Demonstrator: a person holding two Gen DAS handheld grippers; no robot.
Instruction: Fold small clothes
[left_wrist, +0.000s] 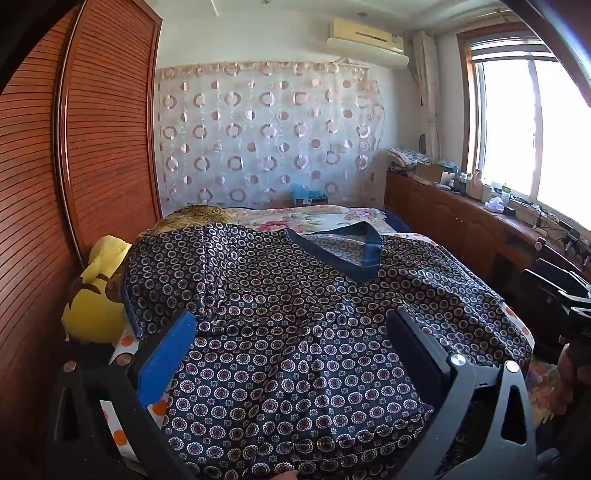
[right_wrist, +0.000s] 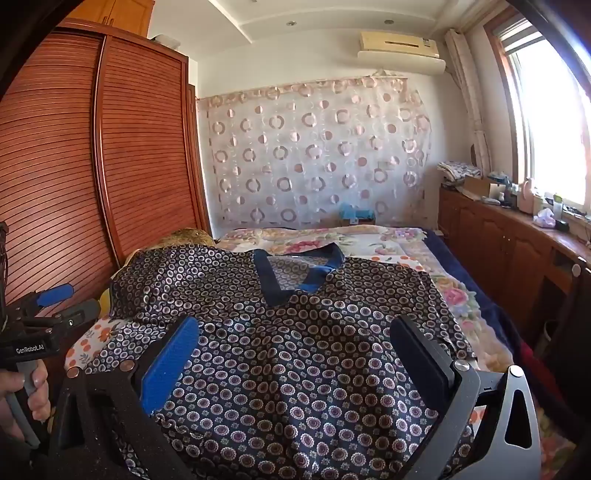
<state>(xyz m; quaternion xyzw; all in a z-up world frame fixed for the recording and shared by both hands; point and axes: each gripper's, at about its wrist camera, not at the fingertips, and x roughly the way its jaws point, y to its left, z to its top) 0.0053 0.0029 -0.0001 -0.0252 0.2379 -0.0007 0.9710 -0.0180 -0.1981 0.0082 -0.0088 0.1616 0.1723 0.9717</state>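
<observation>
A dark navy top (left_wrist: 288, 369) printed with small rings lies spread front-up on the bed, its plain blue V-neck collar (left_wrist: 354, 258) pointing away from me. My left gripper (left_wrist: 293, 317) hovers wide open over the lower left part of the top, one blue pad (left_wrist: 166, 354) and one black finger on either side of the cloth, nothing pinched. In the right wrist view the same top (right_wrist: 295, 369) fills the foreground. My right gripper (right_wrist: 295, 326) is open above its lower middle. The left gripper (right_wrist: 85, 298) shows at the left edge, held by a hand (right_wrist: 26, 391).
A slatted wooden wardrobe (left_wrist: 92, 147) runs close along the bed's left side, with a yellow plush toy (left_wrist: 96, 291) wedged beside it. The floral bedspread (right_wrist: 369, 240) stretches beyond the collar. A low wooden cabinet (right_wrist: 498, 236) cluttered with several items lines the window wall on the right.
</observation>
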